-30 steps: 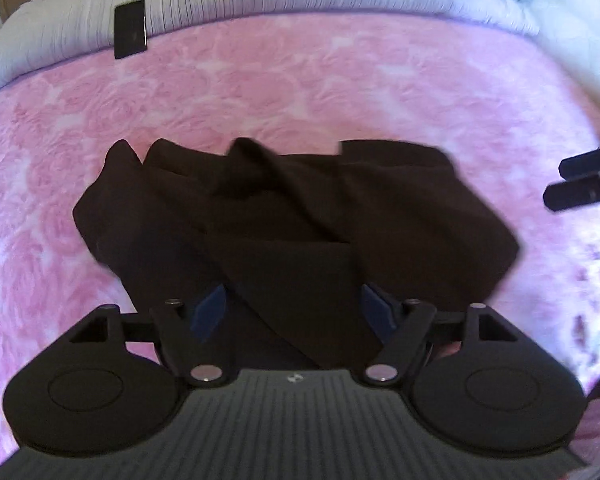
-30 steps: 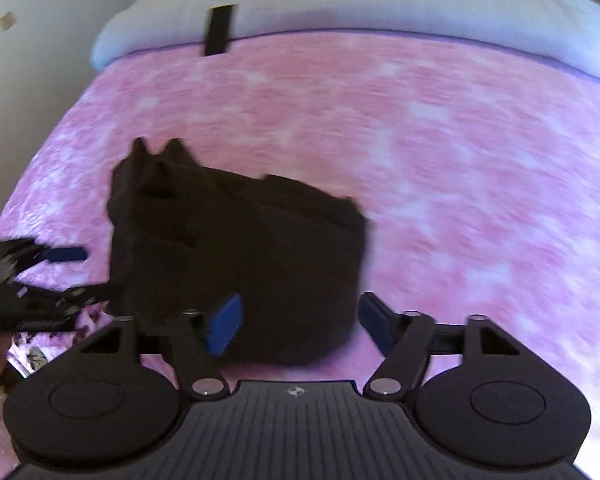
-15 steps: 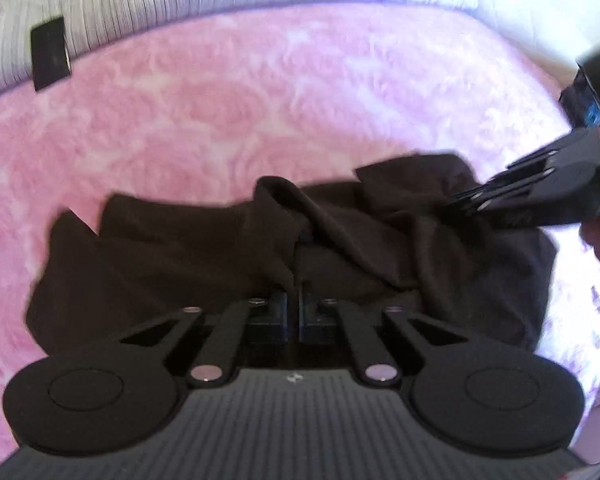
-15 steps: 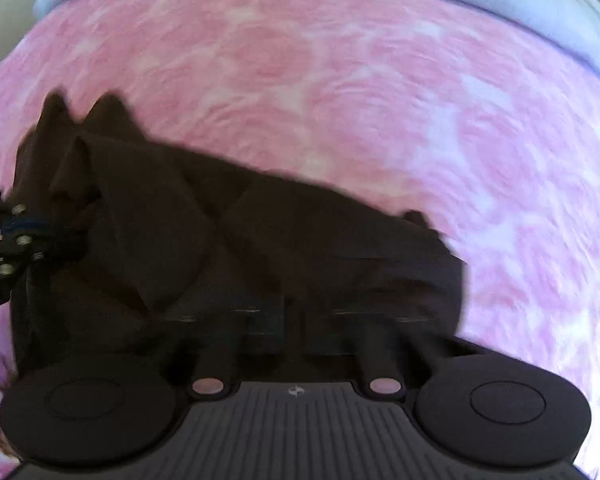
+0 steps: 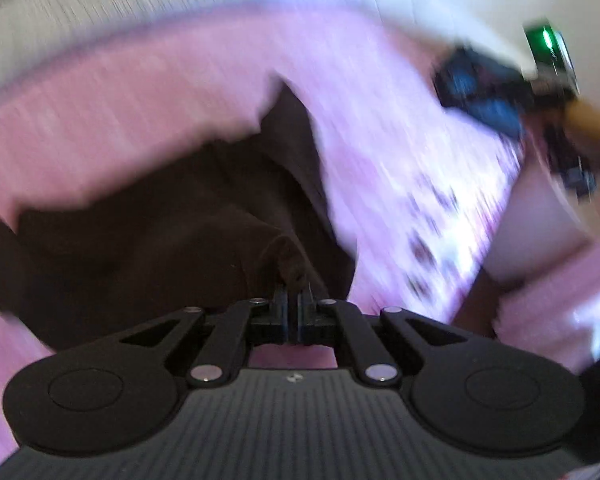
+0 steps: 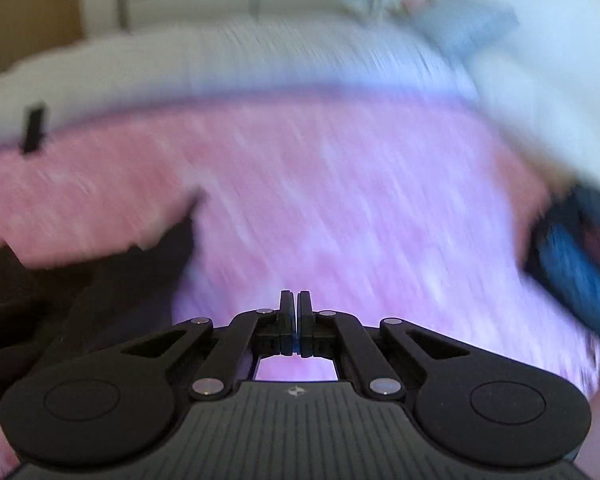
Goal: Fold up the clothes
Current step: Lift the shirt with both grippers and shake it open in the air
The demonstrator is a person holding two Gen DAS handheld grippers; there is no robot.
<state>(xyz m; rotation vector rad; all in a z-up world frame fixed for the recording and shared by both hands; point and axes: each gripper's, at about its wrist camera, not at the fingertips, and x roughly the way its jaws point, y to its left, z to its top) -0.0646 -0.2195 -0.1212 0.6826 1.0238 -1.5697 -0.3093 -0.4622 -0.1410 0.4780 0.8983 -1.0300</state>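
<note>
A dark brown garment (image 5: 160,248) lies crumpled on the pink blanket (image 5: 140,120). My left gripper (image 5: 294,292) is shut on a raised fold of it, and the rest of the cloth trails off to the left. A narrow point of the garment sticks up toward the far side. In the right wrist view my right gripper (image 6: 296,300) is shut with no cloth showing between its pads. There the garment (image 6: 100,288) lies off to its lower left. The right gripper's blurred black and blue body (image 5: 484,96) shows at the upper right of the left wrist view. Both views are motion-blurred.
White bedding (image 6: 220,60) runs along the far edge of the blanket, with a small black object (image 6: 34,128) on it. A blurred dark blue and black shape (image 6: 572,264) sits at the right edge. A patterned part of the blanket (image 5: 440,232) leads to the bed's edge.
Both grippers went from open to shut on the garment. The left has since lifted a fold of it. The right has swung off the garment and now points at bare blanket.
</note>
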